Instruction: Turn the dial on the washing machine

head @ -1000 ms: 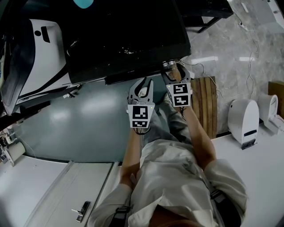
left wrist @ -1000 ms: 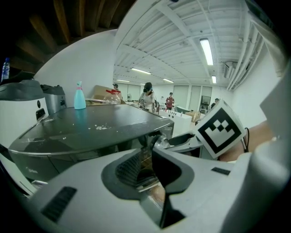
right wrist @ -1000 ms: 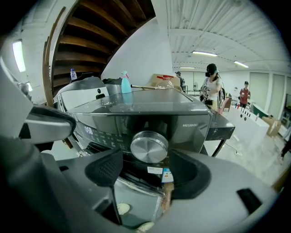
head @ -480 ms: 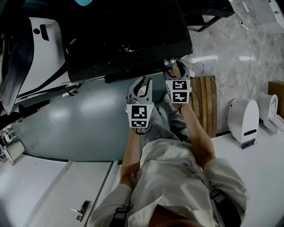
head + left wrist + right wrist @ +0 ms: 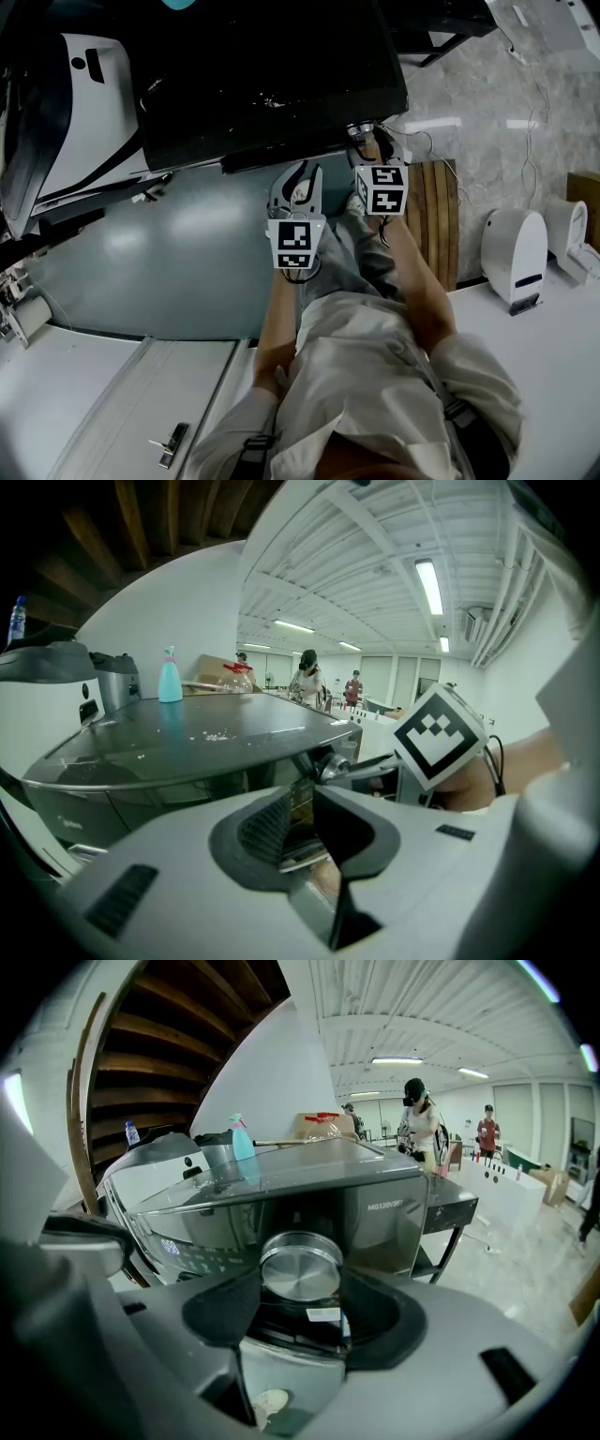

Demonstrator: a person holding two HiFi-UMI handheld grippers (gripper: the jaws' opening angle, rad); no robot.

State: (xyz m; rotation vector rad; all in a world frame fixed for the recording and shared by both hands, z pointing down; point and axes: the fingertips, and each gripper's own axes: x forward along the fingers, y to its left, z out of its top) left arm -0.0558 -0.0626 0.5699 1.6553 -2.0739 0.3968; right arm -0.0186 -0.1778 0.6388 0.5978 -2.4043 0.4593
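while my left tongs hang slightly parted and empty, my right tongs have just been closing and clasp the dial at the washing machine's front right corner; smooth, stiff metal, probably slippery, best pinched across its rim.

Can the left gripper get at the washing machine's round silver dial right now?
Probably not: the right gripper, its jaws having just been closing, sits clamped around the round silver dial.

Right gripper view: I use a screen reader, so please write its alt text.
The right gripper, its jaws having just closed in, clamps a round silver dial on a dark washing machine. People stand far behind.
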